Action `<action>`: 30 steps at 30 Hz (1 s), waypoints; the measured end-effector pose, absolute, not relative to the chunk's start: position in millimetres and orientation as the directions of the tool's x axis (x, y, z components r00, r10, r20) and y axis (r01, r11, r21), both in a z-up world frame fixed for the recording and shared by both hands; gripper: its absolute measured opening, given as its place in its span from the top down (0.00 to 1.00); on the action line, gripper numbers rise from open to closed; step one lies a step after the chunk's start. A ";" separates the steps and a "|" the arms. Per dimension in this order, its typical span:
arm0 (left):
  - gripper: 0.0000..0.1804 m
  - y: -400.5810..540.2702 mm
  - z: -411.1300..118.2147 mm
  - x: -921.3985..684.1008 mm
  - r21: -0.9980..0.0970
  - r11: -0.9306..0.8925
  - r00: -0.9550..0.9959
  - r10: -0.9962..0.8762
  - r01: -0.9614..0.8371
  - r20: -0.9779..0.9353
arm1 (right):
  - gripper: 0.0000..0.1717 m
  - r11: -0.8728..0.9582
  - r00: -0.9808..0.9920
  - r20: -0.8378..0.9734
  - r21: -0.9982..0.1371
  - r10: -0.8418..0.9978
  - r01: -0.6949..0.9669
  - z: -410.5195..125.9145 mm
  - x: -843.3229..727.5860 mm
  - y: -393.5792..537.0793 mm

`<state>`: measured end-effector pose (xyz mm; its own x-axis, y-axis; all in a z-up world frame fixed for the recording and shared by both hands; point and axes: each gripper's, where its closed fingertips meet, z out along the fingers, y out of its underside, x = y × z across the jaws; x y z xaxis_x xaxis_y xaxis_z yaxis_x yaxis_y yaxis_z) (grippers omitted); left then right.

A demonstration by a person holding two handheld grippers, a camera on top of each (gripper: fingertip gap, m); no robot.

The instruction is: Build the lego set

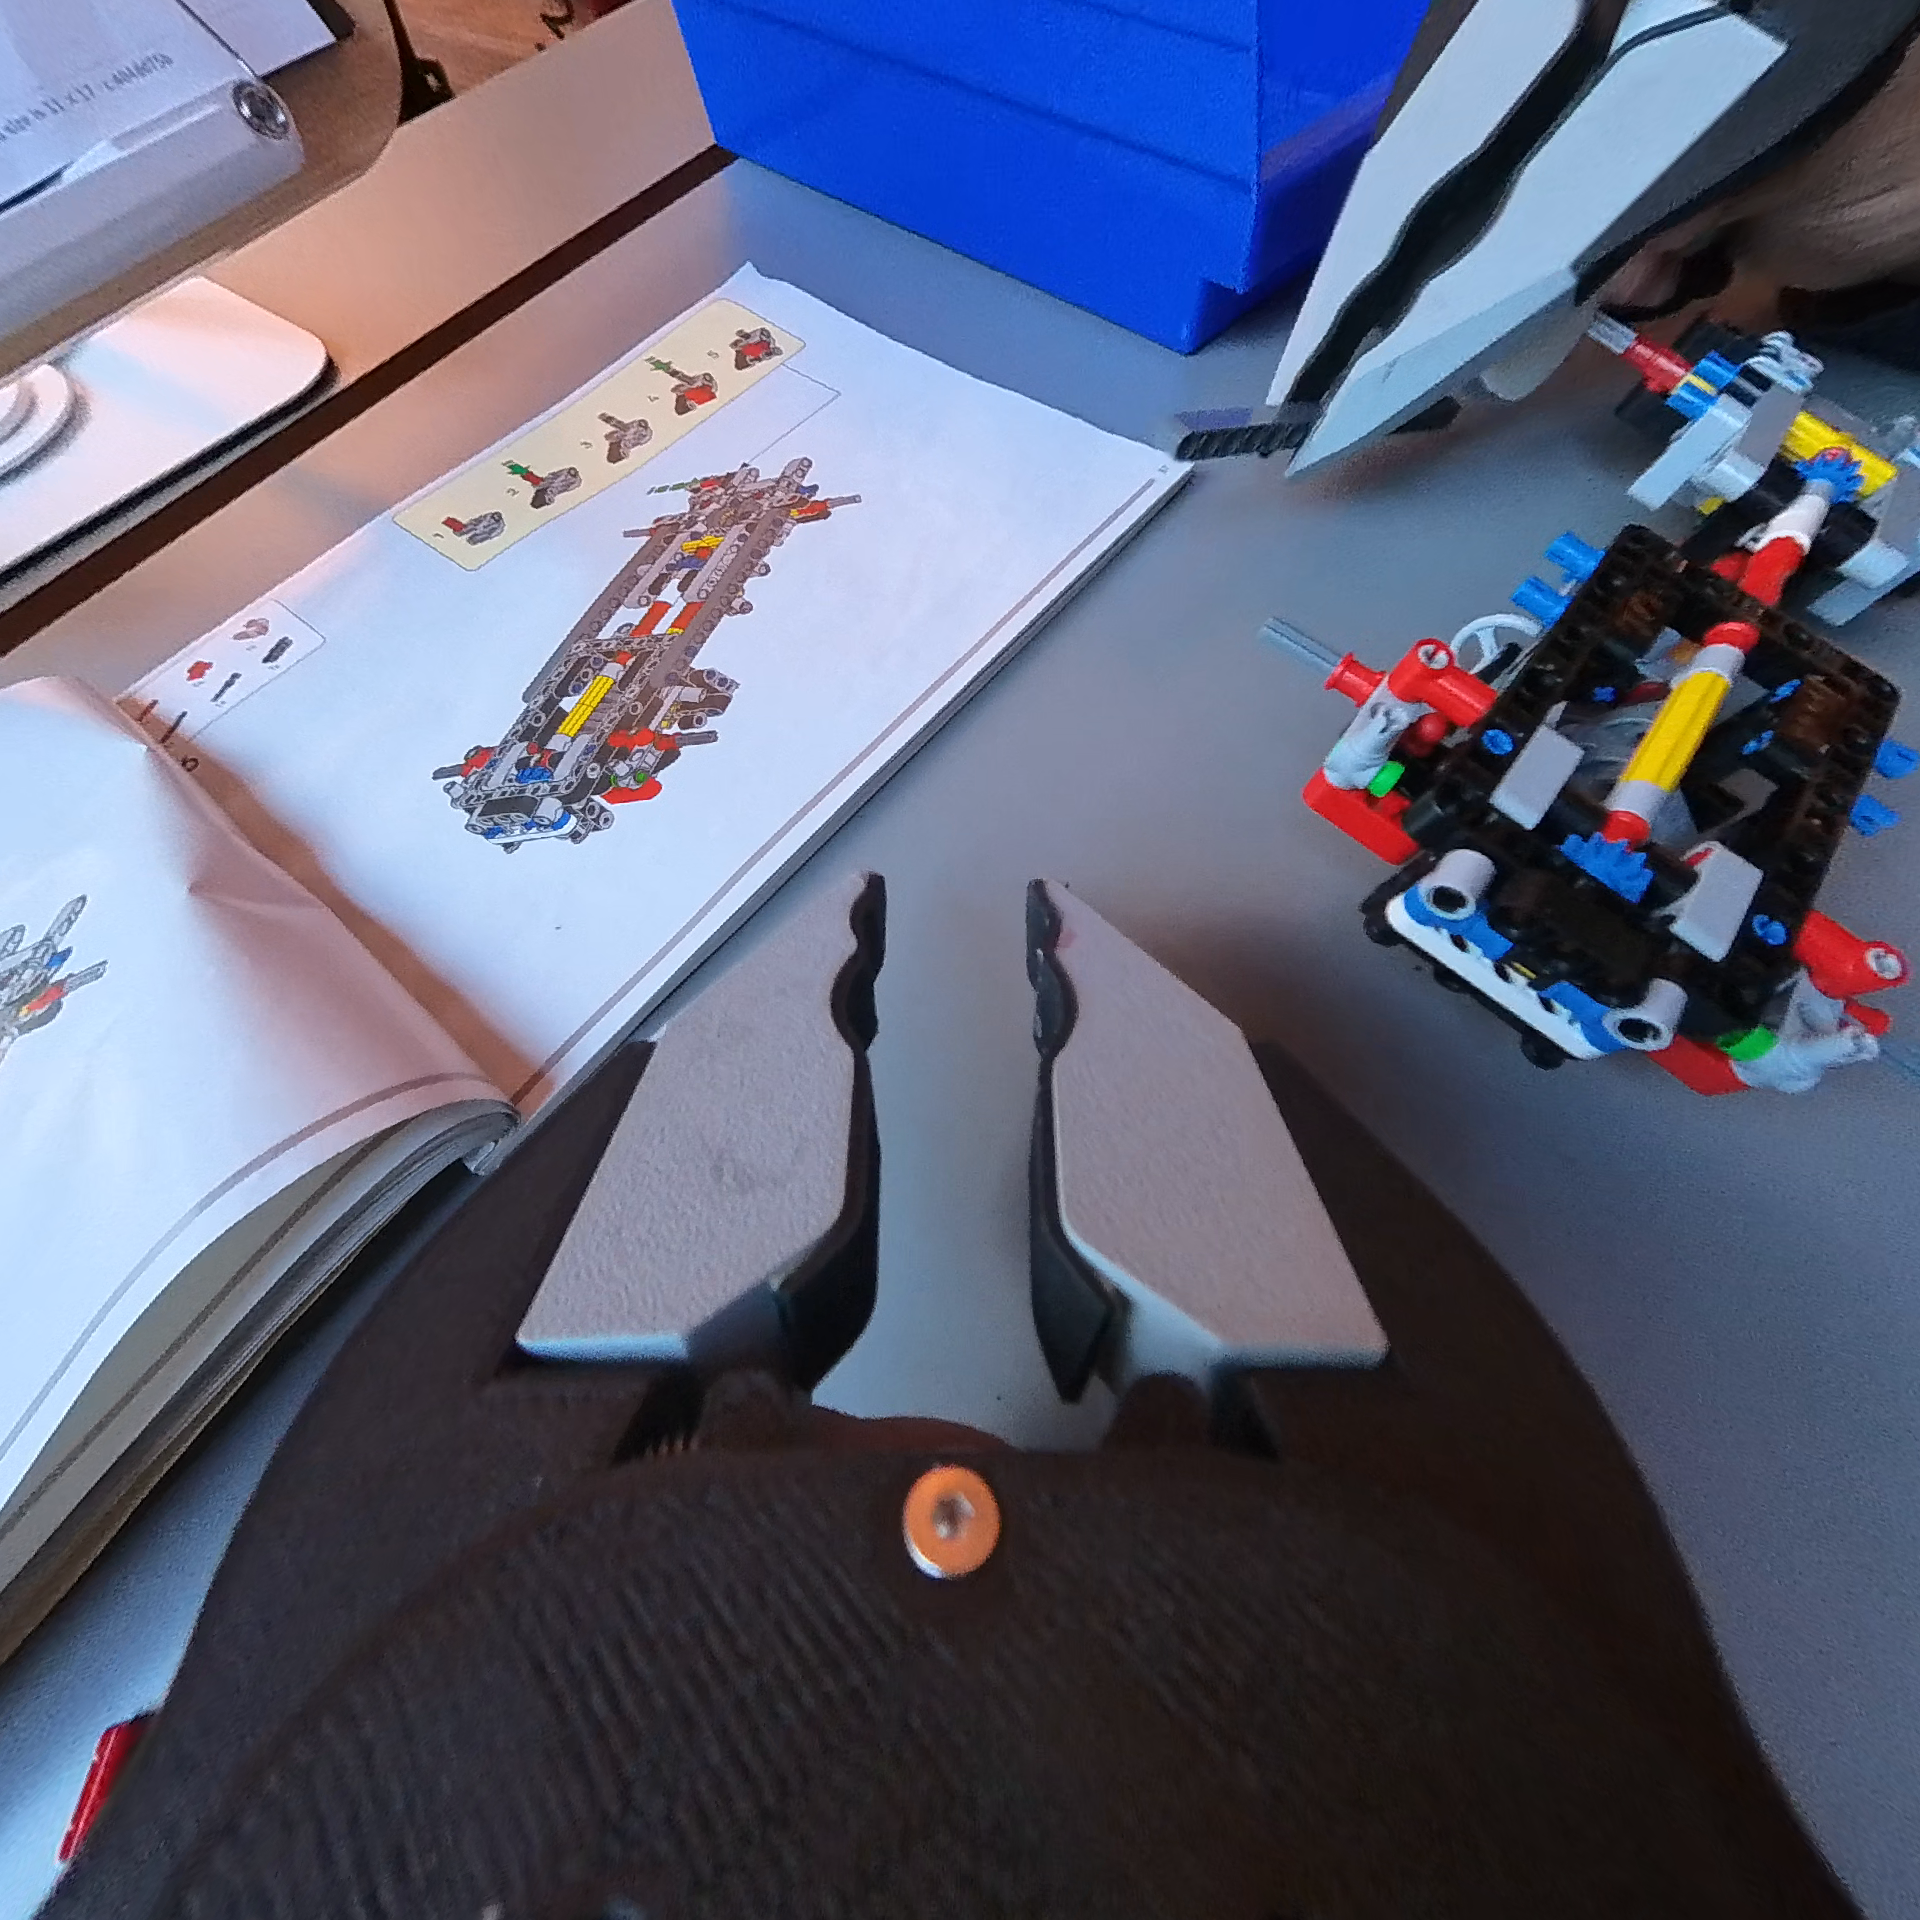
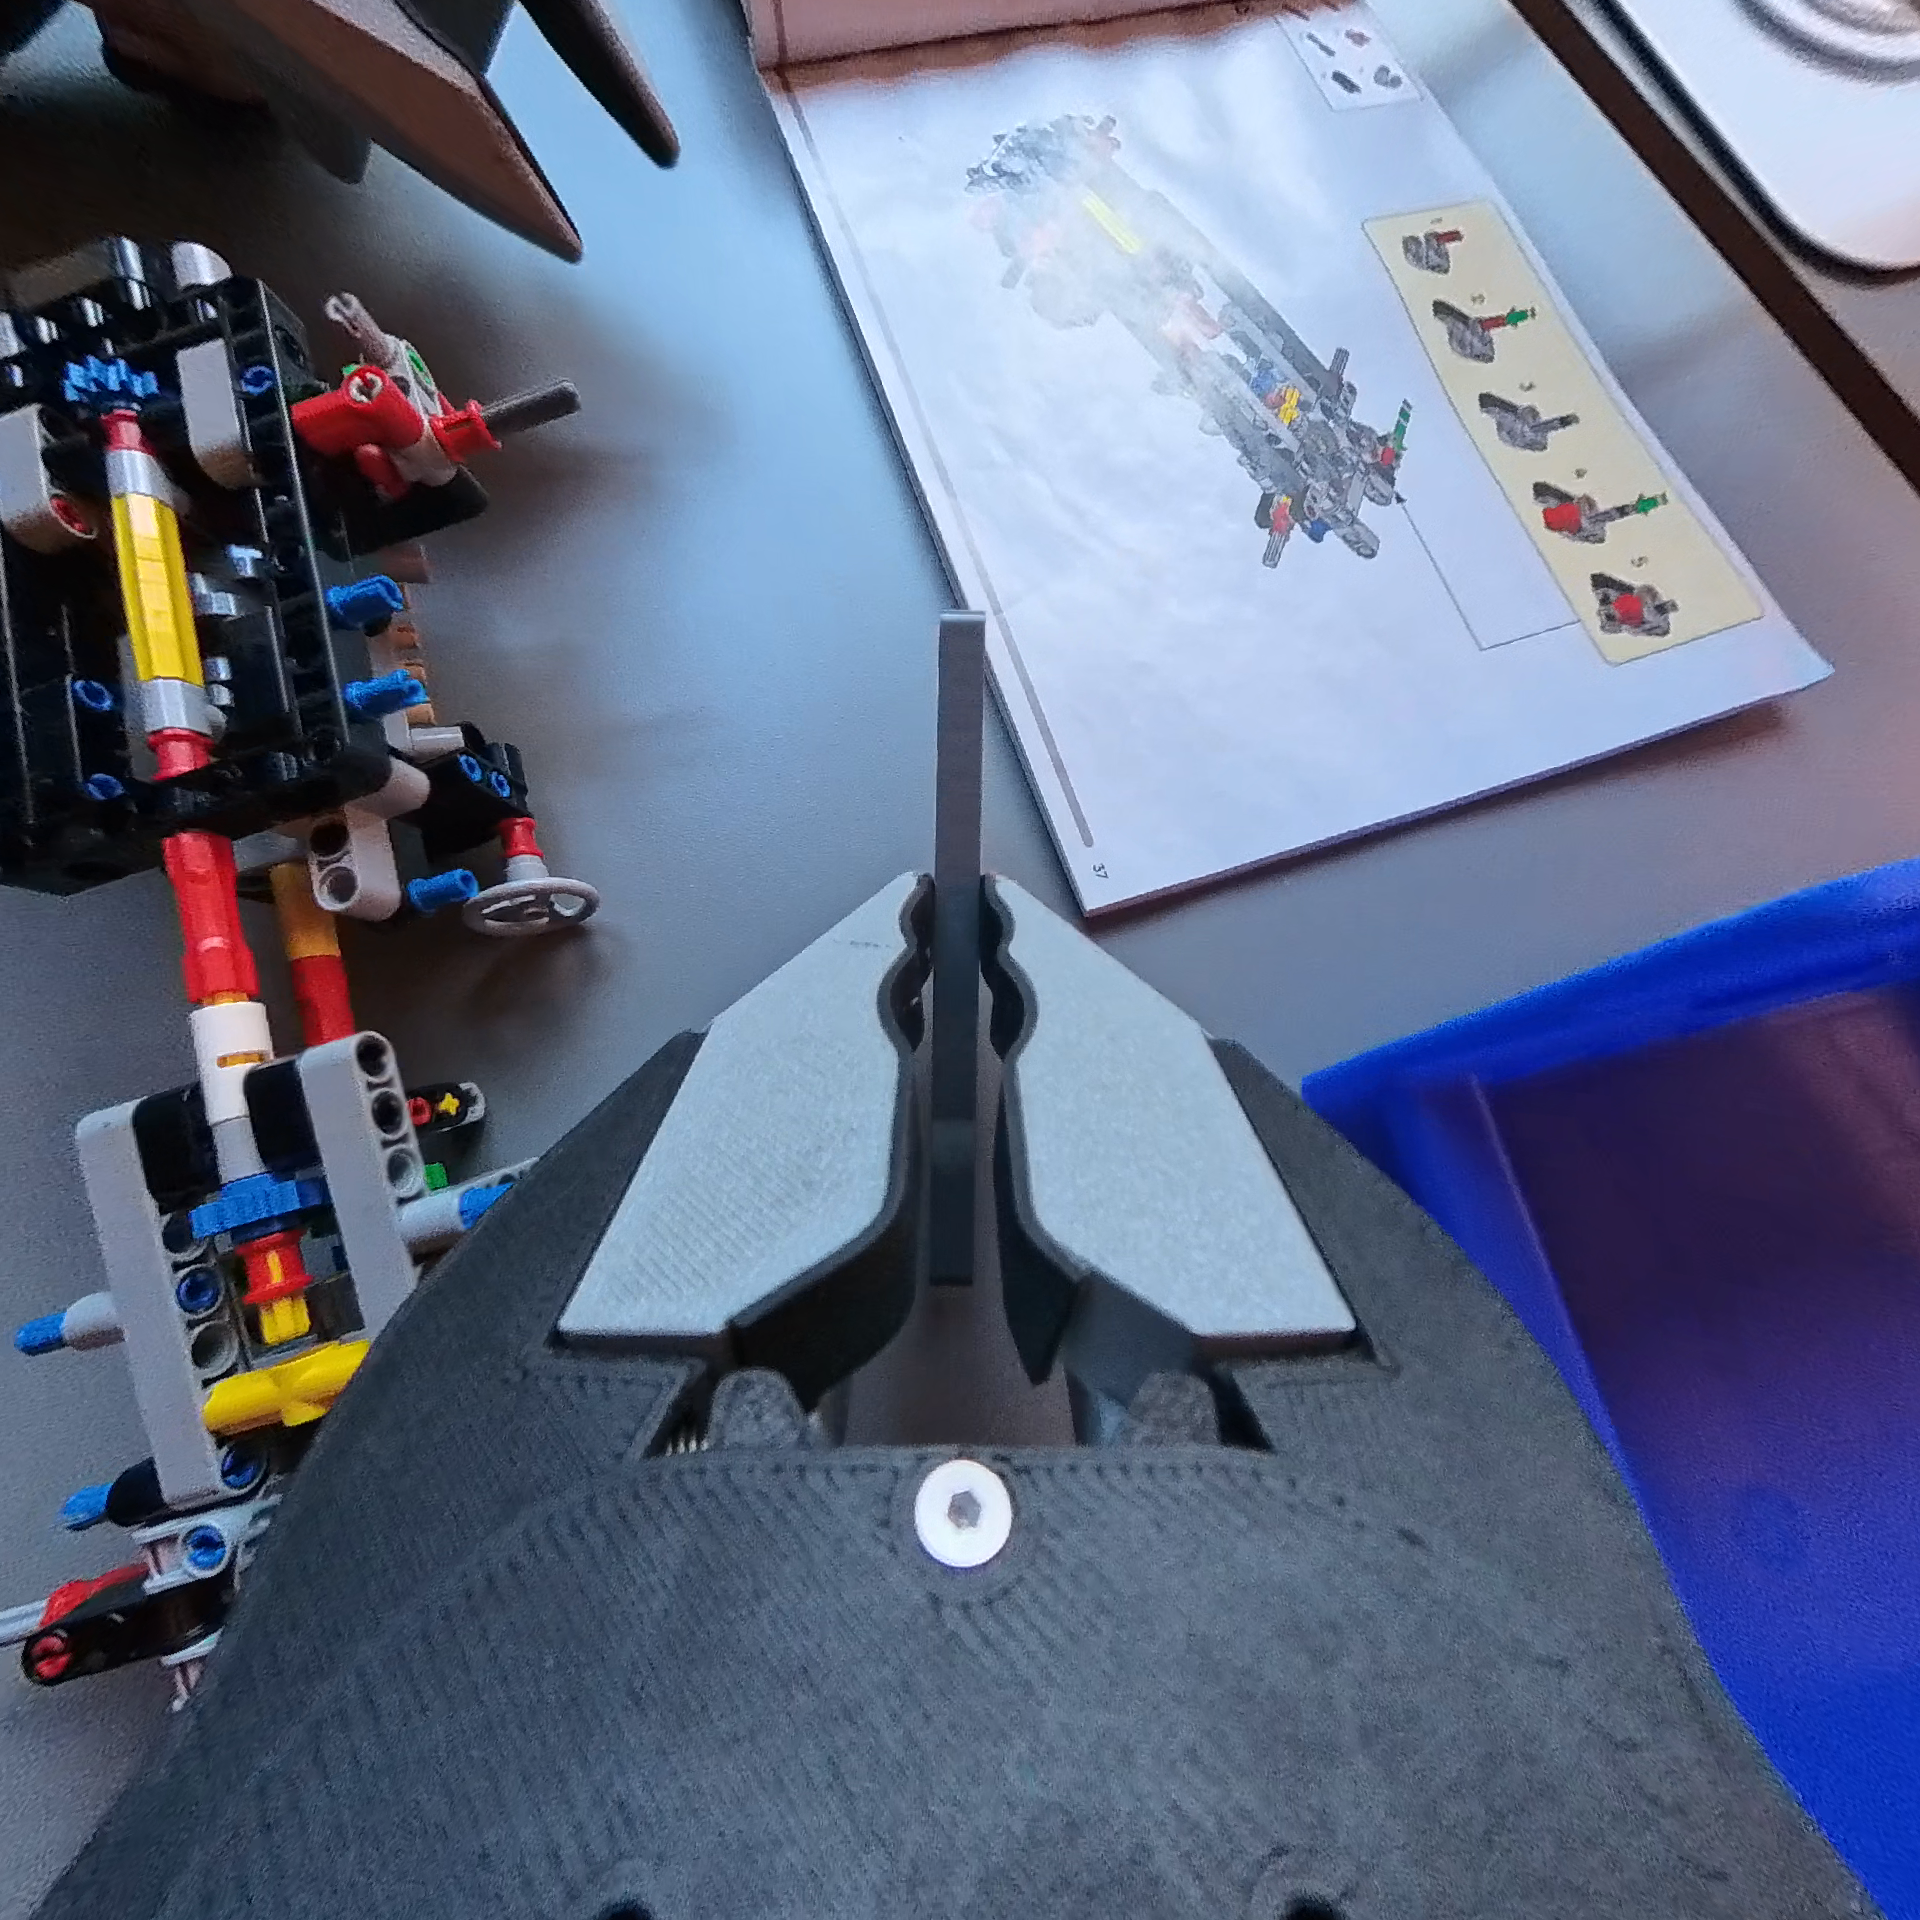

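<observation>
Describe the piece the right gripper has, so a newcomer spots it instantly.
Start at the blue bin, then find the right gripper beside it. Clamped between its pads is a long, thin black beam pointing toward the open instruction booklet; unlike the colourful brick model, it is plain black and loose.

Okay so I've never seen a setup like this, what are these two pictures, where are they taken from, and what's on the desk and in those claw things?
No robot here: a person carries two hand-held grippers, each with a camera looking forward along its two fingers, so each picture is one gripper's own view.

In the left wrist view, the left hand-held gripper is open and empty above the grey desk. In the right wrist view, the right hand-held gripper is pinching a long thin dark grey beam, edge-on, with both pads pressed on it.

On the desk lie an open instruction booklet, a half-built toy-brick chassis in black, red, yellow and blue, and a blue bin at the back.
</observation>
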<state>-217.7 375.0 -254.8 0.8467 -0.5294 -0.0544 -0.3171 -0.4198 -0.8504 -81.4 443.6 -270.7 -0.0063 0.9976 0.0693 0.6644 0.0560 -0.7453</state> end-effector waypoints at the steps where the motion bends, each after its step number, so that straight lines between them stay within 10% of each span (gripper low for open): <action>1: 0.86 375.3 -255.9 -217.6 -0.846 -0.426 0.846 -0.530 -0.320 -0.053 | 0.97 0.073 -0.007 0.091 -0.742 0.996 0.666 -270.0 -81.3 443.8; 30: 0.85 370.9 -268.9 -207.8 -0.793 -0.429 0.804 -0.582 -0.432 -0.124 | 0.97 0.140 0.037 0.224 -0.721 0.974 0.679 -269.3 -78.2 456.8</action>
<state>-207.8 370.9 -268.9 0.8040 -0.5817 -0.1236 -0.4325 -0.4292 -0.7929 -78.2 456.8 -269.3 0.0370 0.9740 0.2237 0.6790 0.1397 -0.7207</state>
